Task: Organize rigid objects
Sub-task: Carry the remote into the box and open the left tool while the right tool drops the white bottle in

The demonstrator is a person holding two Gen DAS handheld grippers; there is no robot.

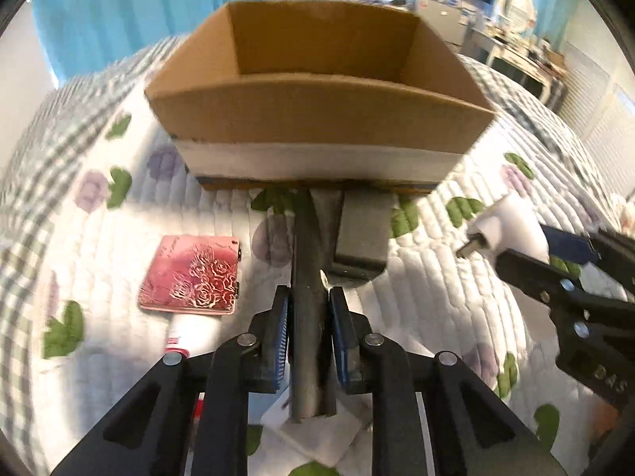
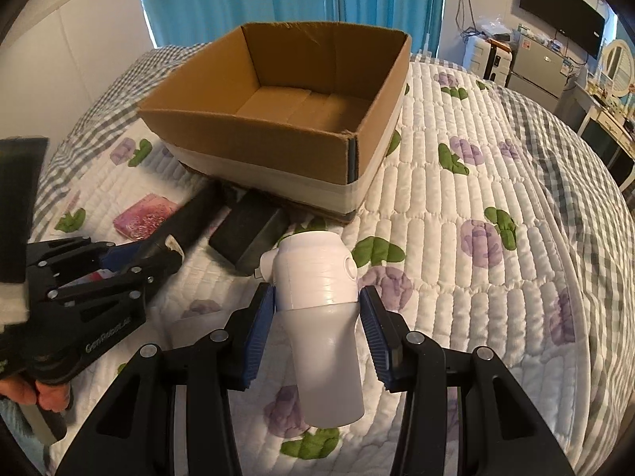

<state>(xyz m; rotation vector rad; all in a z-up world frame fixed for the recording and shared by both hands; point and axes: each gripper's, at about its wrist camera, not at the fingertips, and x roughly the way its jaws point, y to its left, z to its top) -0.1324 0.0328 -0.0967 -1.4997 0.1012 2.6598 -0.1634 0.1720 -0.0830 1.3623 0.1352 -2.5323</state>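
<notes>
Left gripper (image 1: 309, 309) clamps a dark stiff bar (image 1: 307, 261) at six o'clock below the cardboard box (image 2: 254, 135); right gripper (image 2: 317, 309) pinches the white plastic device (image 2: 317, 273), probably light and slick, at its waist

both grippers (image 1: 309, 309) (image 2: 317, 317) are black plastic linkages, silver rivets, ribbed blue pads (image 2: 260, 331), white lettering on the side.

A: How's the left gripper (image 1: 308, 303)?
B: Level and low, blue pads (image 1: 282, 317) clamped on a dark rod (image 1: 307, 277). A hand (image 2: 24, 390) grips its handle.
A: And the right gripper (image 2: 317, 309)?
B: Beside it, pads (image 2: 260, 317) closed against a white device (image 2: 317, 277), pointing forward.
</notes>
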